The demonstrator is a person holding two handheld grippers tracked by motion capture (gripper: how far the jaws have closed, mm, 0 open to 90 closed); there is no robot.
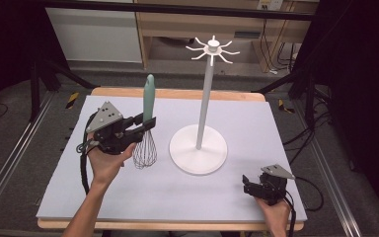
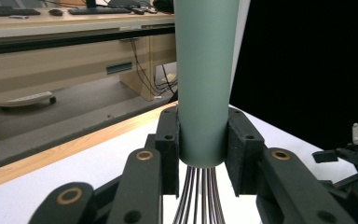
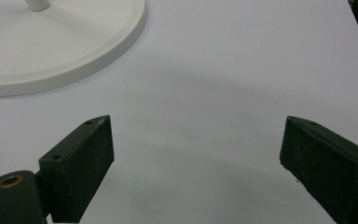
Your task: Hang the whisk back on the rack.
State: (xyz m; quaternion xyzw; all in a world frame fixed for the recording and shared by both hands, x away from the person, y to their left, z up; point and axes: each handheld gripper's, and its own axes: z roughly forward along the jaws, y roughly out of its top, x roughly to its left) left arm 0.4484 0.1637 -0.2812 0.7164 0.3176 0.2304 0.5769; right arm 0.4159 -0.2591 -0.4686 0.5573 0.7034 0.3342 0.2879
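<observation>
Left hand-held gripper [image 1: 145, 124]: clenching the lower end of the whisk handle, just above the wires, over the left half of the counter; pads [image 2: 170, 149] pressing on both sides of the handle.
Whisk [image 1: 148, 103]: hanging upright in that grip, pale green handle pointing up, wire loops [image 1: 144, 149] pointing down, just left of the stand's base.
Right hand-held gripper [image 1: 247, 185]: resting near the front right corner of the counter, released, jaws standing wide apart with bare white surface showing between them.
Hook stand [image 1: 206, 94]: standing near the middle of the counter, white pole rising from a round base [image 3: 74, 56], ring of hooks [image 1: 212, 48] spreading at the top.
Counter [image 1: 256, 128]: carrying a white sheet, wooden edge showing along the far side.
</observation>
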